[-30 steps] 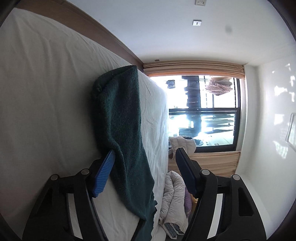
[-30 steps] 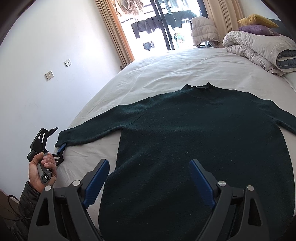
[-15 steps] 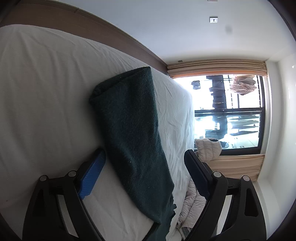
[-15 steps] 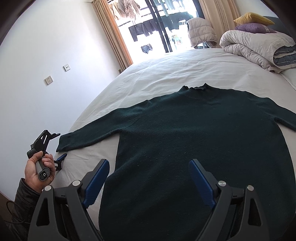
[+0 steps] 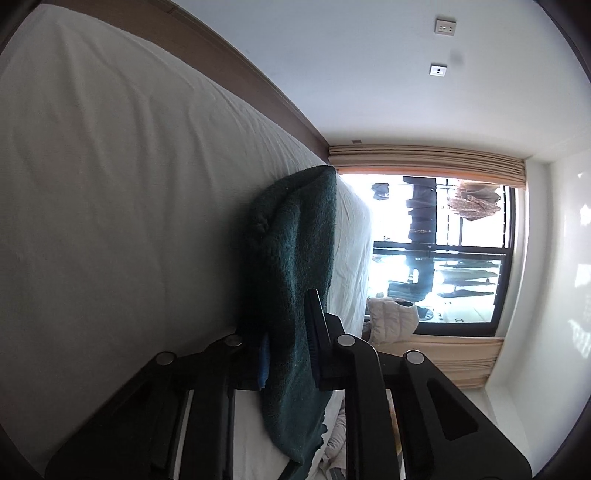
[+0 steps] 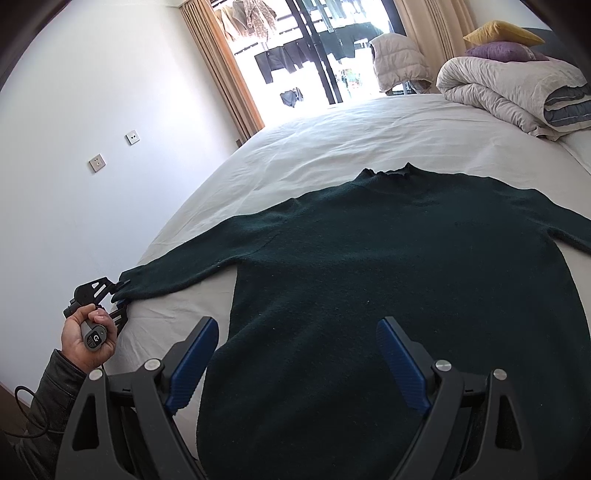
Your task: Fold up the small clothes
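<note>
A dark green sweater [image 6: 388,277] lies flat and face down on the white bed [image 6: 351,129], collar toward the window, sleeves spread out. At the bed's left edge a hand [image 6: 86,339] holds my left gripper [image 6: 120,295], whose jaws are closing on the cuff of the left sleeve [image 6: 166,269]. In the left wrist view the left gripper [image 5: 290,332] pinches the sleeve [image 5: 295,240] between its blue pads. My right gripper [image 6: 297,332] hovers open over the sweater's hem, nothing between its fingers.
A rolled grey duvet [image 6: 509,92] with a yellow pillow [image 6: 498,31] and a purple pillow [image 6: 498,50] lies at the bed's far right. A padded jacket [image 6: 399,62] hangs by the bright window [image 5: 443,251]. A white wall runs close along the bed's left side.
The left gripper moved in over the sleeve end and its jaws went from wide apart to clamped on the cuff. The right gripper stayed where it was, open.
</note>
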`<state>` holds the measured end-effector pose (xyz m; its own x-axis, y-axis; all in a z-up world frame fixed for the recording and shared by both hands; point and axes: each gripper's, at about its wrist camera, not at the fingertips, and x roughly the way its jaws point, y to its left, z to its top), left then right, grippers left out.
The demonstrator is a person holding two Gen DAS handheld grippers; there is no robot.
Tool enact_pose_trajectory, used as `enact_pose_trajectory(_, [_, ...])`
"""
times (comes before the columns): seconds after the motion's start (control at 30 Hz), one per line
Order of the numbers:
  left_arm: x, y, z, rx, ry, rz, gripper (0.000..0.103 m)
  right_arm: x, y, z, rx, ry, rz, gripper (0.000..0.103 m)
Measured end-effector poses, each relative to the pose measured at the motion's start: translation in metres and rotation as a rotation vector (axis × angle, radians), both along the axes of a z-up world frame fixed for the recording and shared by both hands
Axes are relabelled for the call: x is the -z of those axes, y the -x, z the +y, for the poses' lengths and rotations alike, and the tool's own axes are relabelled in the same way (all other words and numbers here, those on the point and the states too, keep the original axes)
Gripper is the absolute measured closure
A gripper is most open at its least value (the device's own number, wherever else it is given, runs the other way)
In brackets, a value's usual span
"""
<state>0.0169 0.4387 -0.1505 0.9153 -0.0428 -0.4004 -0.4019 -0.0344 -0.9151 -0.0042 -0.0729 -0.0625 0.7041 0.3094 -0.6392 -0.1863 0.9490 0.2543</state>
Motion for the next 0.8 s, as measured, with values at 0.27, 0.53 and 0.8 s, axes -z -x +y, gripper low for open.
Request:
enact_pose_trajectory(0.27, [-0.065,-0.058,-0.039,0.131,-0.280,0.005,0.096,0.006,-0.002,-0.018,0.034,-0.030,0.001,0.013])
enact_pose_trajectory(0.53, [-0.144,-0.179,-0.235,0.669,-0.942,0.047,0.095,0.013,-0.016,-0.066,0.120,-0.084,0.011,0.013])
enact_pose_trajectory(0.8, [-0.062,-0.166,-0.358,0.883,-1.310,0.225,0.095,0.030,-0.081,-0.120,0.111,-0.300,0.118,0.013])
